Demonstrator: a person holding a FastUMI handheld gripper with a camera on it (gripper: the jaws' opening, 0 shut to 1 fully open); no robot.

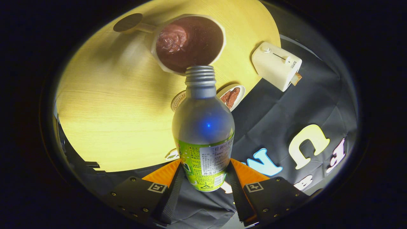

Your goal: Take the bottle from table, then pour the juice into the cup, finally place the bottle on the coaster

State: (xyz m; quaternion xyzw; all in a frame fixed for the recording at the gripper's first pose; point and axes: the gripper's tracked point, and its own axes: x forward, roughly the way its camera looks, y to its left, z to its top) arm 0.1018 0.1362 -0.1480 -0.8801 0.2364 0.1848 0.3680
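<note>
A silver metal bottle (pixel 203 127) with a green label and an open threaded neck sits between my fingers, and my gripper (pixel 205 173) is shut on its lower body. The bottle is tipped forward, its mouth right at the near rim of a white cup (pixel 190 43). The cup stands on the round wooden table (pixel 111 105) and holds dark reddish-brown liquid with foam on one side. I cannot make out a stream leaving the bottle. A round coaster (pixel 178 100) lies on the table just behind the bottle's shoulder, partly hidden by it.
A small white dish (pixel 232 96) with brown pieces sits beside the coaster near the table edge. A white toaster (pixel 276 65) with a slice sticking out stands at the table's rim. A dark oval (pixel 128 22) lies beyond the cup.
</note>
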